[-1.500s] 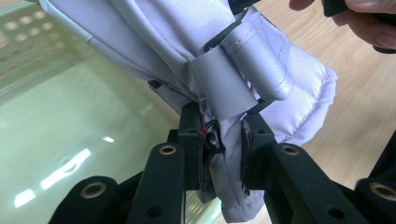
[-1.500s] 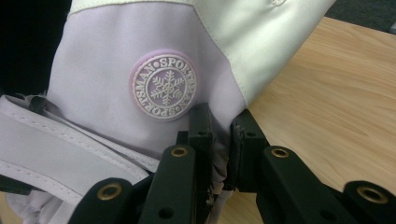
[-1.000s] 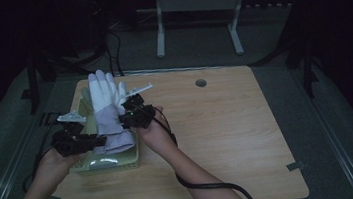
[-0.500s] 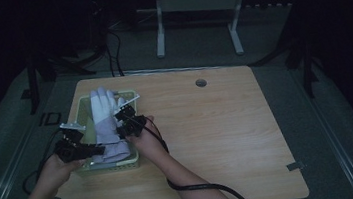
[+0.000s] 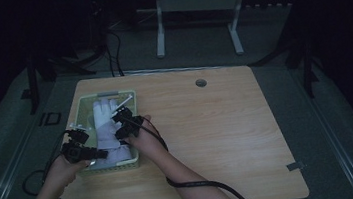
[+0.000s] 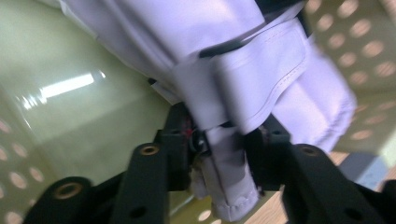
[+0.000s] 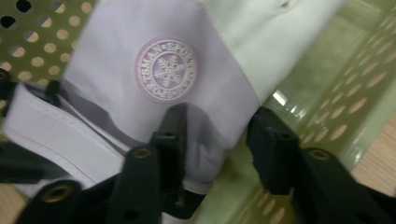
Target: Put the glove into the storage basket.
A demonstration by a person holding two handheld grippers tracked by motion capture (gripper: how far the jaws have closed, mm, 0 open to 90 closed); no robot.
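Note:
A white glove (image 5: 105, 122) lies lengthwise in a pale green perforated basket (image 5: 81, 109) at the table's left. My left gripper (image 5: 101, 153) reaches in over the basket's near left corner. Its jaws have just been opening, and the glove's cuff strap (image 6: 229, 154) still hangs loosely between them (image 6: 219, 140). My right gripper (image 5: 117, 130) comes in from the basket's right side. Its jaws have just been opening too. In the right gripper view (image 7: 217, 135) they straddle the lilac cuff edge (image 7: 205, 140) below a round snowflake badge (image 7: 166, 70), with a gap beside the right jaw.
The basket wall (image 7: 327, 93) and floor (image 6: 70, 121) closely surround both grippers. A cable hole (image 5: 201, 82) is near the wooden table's (image 5: 228, 134) far edge. A white-legged frame (image 5: 196, 22) stands beyond the table, and a cable (image 5: 199, 185) trails under the right forearm.
The glove, held upright above the basket a second ago, has been lowered and now lies inside it. Both grippers sank with it, and their jaws have parted.

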